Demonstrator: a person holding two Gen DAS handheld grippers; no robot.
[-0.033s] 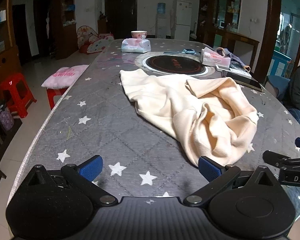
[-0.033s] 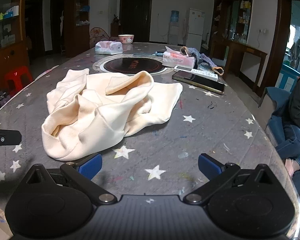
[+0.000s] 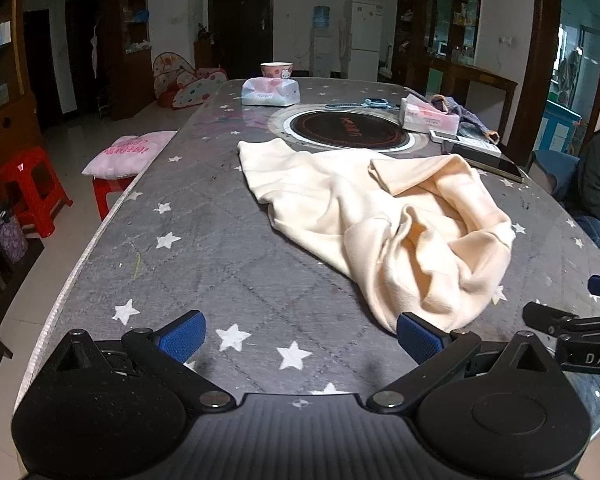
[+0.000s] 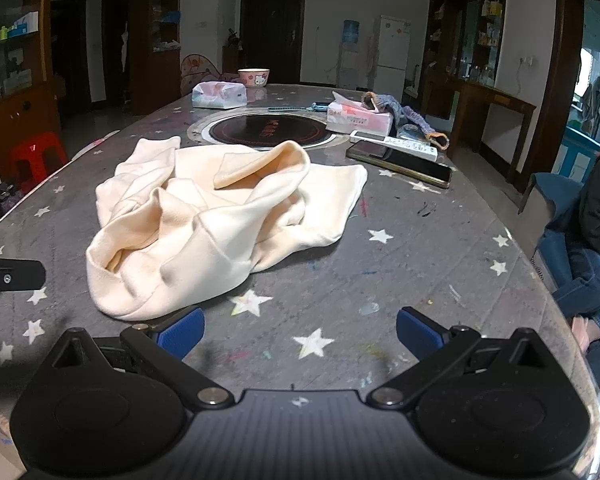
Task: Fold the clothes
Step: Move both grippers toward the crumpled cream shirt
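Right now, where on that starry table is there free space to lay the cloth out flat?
Bare table lies left of the cream garment, out to the edge, and right of it toward the seated person. The far end is crowded: cooktop ring, tissue packs, phone, remote and bowl.

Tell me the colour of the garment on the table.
Cream garment, plain; clearest in the right wrist view.

Garment on table, before inset cooktop
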